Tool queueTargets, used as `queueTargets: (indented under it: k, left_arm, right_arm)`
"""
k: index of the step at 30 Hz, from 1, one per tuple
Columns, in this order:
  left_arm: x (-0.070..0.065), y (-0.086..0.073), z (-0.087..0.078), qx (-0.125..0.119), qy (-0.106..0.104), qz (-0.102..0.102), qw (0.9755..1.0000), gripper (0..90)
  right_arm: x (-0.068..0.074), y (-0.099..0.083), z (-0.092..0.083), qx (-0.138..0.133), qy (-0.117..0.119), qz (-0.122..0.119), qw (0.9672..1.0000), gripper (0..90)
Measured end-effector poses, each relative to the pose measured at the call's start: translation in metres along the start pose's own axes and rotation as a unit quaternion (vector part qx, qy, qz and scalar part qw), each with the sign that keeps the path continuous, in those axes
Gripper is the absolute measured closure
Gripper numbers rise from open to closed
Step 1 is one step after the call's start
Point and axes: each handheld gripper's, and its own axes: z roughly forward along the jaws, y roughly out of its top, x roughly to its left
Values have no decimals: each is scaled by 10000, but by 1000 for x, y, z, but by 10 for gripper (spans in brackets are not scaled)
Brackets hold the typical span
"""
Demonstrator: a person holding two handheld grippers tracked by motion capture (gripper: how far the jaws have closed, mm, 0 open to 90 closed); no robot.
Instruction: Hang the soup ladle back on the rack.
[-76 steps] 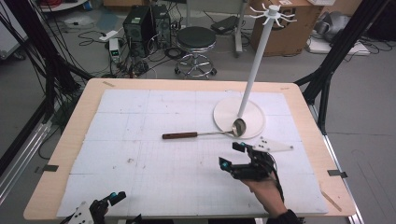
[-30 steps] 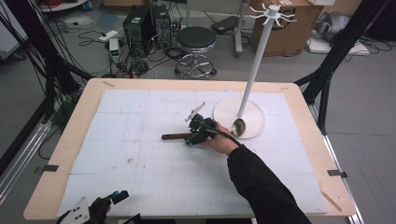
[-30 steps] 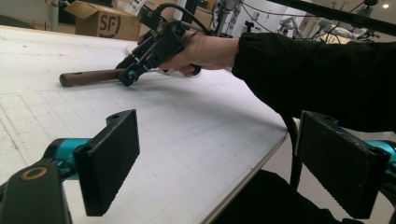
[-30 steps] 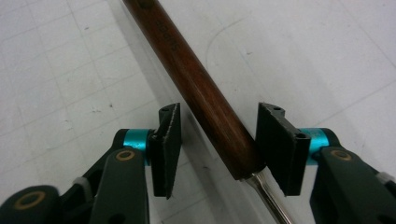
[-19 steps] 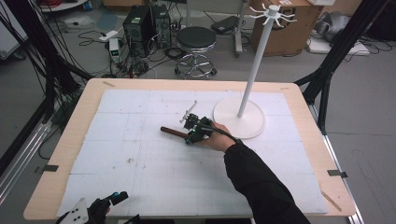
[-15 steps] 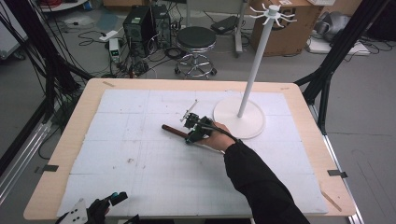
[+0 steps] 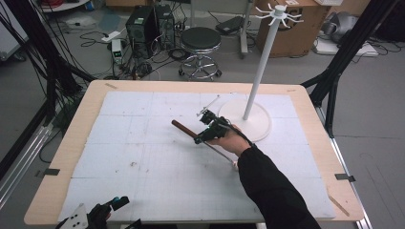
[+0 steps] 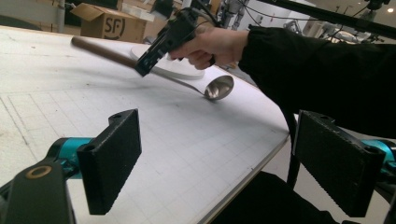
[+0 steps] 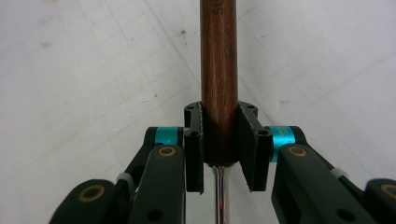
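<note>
A: Starting at the left: our left gripper (image 7: 107,210) is waiting at the near left corner of the table (image 7: 86,125), just as it was a couple of seconds ago. In the left gripper view its jaws are standing wide apart with nothing between them.

B: Agreed. Moving toward the middle, the big change is the ladle (image 7: 203,140). A moment ago it was lying flat on the white mat (image 7: 143,162), handle to the left and bowl by the stand's base. Now we are lifting it.

A: Yes, we are gripping it with the right gripper (image 7: 210,130), which has travelled from the near right part of the table to the centre. In the right gripper view the jaws are closed tight on the wooden handle (image 9: 219,70), right at the end where the metal shaft (image 9: 218,196) begins.

B: And the ladle is tilting: handle end up and away to the left, the bowl (image 8: 219,87) hanging low toward us. From the left gripper view the bowl is looking clear of the mat, though only just.

A: So we are judging the pick as done and the carry as starting.

B: To the right, the hook stand (image 7: 260,71) is standing on its round white base (image 7: 258,125), near the gripper. We are presumably heading for the hooks (image 7: 279,12) at its top, well above where the ladle is now.

A: Then we are needing a good lift, and a steady grip so the handle isn't swivelling.
</note>
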Motion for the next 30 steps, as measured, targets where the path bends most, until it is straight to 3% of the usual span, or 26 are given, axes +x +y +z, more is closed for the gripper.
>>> queueTargets:
  k: [1,4,8,9,10,14,18,24,25,28,29,30]
  left_arm:
    - [0,0,0,5,3,11,10000,160]
    - [-1,0,1,7,17,-7,10000,160]
    - [0,-1,1,28,27,-1,10000,160]
    - [0,-1,1,28,27,-1,10000,162]
    - [0,-1,0,30,33,-9,10000,163]
    - [1,0,-1,-60,8,3,10000,176]
    - [1,0,0,-48,16,13,10000,176]
    - [1,0,0,-49,4,5,10000,176]
    - [1,0,0,-49,4,5,10000,176]
    - [1,0,0,-50,-46,-9,10000,176]
    - [1,0,0,-50,-46,-9,10000,176]
    - [1,0,0,-47,-54,-10,10000,176]
  right_arm:
    - [-4,-4,-13,-260,70,117,9996,740]
    - [-7,-10,-32,-641,257,260,9973,741]
    - [-8,-21,-63,-1204,481,438,9906,740]
    - [-8,-21,-63,-1204,481,438,9906,740]
    - [-10,-29,-79,-1539,626,509,9848,741]
    - [-16,-40,-103,-2080,813,533,9733,741]
    - [-23,-50,-124,-2623,1006,689,9573,741]
    - [-21,-62,-159,-3299,974,697,9364,741]
    - [-20,-63,-164,-3351,937,685,9350,740]
    - [-20,-65,-188,-3594,818,698,9270,740]
    - [-20,-65,-188,-3594,818,698,9270,740]
    - [-21,-65,-207,-3757,720,697,9213,740]
